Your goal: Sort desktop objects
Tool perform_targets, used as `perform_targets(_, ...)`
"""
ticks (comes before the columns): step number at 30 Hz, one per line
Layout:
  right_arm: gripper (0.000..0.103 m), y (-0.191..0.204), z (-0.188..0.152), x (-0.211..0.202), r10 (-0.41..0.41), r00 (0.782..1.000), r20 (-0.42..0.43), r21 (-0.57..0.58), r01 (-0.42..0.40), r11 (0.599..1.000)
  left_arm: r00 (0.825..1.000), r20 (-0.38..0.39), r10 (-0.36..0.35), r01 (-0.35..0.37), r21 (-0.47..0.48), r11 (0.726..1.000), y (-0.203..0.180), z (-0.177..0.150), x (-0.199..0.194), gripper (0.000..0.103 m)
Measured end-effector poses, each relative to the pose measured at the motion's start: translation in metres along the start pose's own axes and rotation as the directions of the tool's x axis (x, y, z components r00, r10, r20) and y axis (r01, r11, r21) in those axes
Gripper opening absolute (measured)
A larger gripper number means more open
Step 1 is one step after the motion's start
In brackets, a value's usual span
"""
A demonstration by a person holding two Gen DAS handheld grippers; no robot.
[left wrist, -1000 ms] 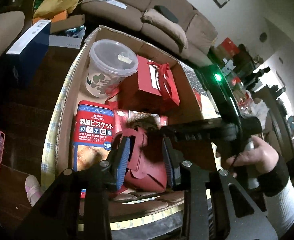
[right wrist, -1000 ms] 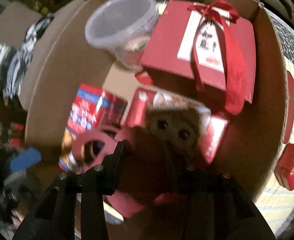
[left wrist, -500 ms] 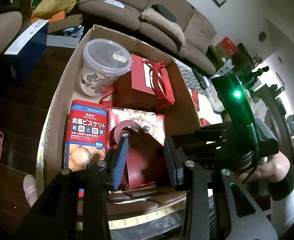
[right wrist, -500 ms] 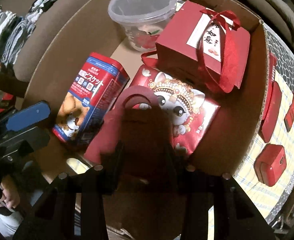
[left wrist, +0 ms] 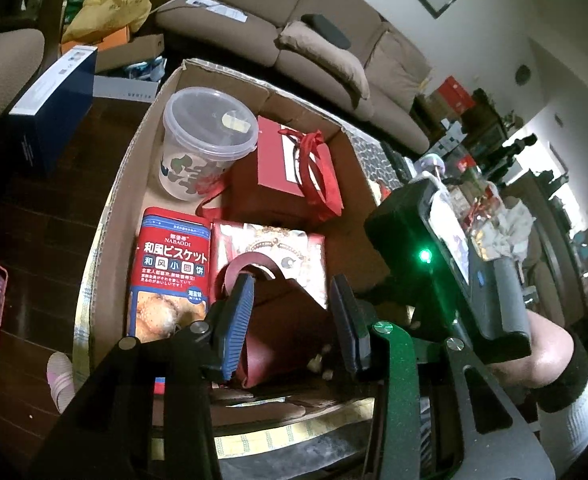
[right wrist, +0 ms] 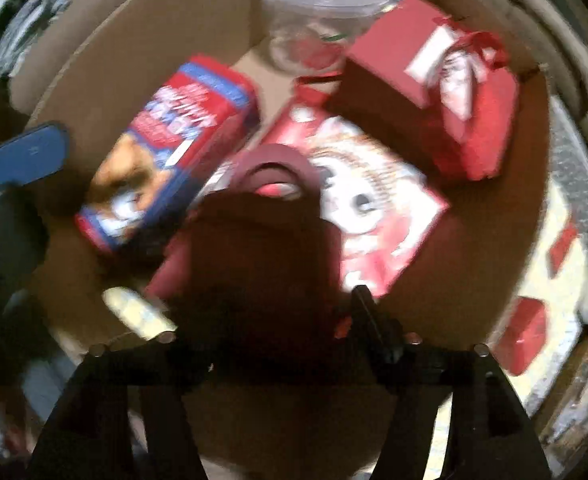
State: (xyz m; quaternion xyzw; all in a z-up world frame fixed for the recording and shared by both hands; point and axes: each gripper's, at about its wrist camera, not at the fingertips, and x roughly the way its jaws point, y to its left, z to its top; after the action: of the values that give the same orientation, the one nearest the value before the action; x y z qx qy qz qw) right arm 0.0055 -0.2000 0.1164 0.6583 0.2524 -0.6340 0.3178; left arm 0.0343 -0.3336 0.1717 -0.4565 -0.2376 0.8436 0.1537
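Right tongs (right wrist: 289, 320) spread, jaws opening off the dark red bag (left wrist: 281, 328) dropped inside the box (left wrist: 121, 184) at its near edge; left tongs (left wrist: 289, 320) stand parted around it, steadying.

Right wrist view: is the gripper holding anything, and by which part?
Cannot tell: right gripper jaws are opening astride the dark red bag, bottom end; blurred.

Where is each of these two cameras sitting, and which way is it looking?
Left wrist: on the left claw, looking slantwise down into the cardboard box; it sees the person's other hand holding the right claw's body.
Right wrist: on the right claw, whose jaws are opening, looking straight down into the box; a blue finger pad of the left claw shows.
Both see the biscuit tin and dark red bag.
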Motion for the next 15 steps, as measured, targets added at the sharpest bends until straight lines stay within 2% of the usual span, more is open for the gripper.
perform_targets(2,0.058,0.005,-0.001,0.002,-0.007,1.0,-0.005,-0.016,0.007,1.0,1.0,0.001,-0.002,0.002,-0.003,1.0,0.0,0.0,0.0,0.036)
perform_targets(4,0.061,0.0,-0.002,0.0,0.06,0.998,0.003,0.019,-0.06,0.998,1.0,0.001,-0.004,0.004,-0.002,1.0,0.0,0.0,0.0,0.036)
perform_targets(7,0.061,-0.015,-0.003,-0.009,0.155,0.987,0.035,0.085,-0.157,0.984,1.0,0.0,-0.005,0.005,0.003,1.0,-0.002,0.0,-0.001,0.036)
perform_targets(10,0.057,-0.027,-0.003,-0.019,0.132,0.989,0.066,0.114,-0.139,0.984,1.0,-0.001,-0.003,0.003,0.005,1.0,-0.004,-0.001,-0.002,0.036)
perform_targets(11,0.054,-0.03,-0.004,-0.022,0.143,0.987,0.076,0.121,-0.152,0.981,1.0,-0.002,-0.001,0.001,0.007,1.0,-0.005,-0.002,-0.002,0.036)
perform_targets(15,0.056,-0.041,-0.014,-0.049,0.193,0.968,0.162,0.134,-0.216,0.967,1.0,-0.005,0.006,-0.005,0.015,1.0,-0.009,-0.003,-0.003,0.04)
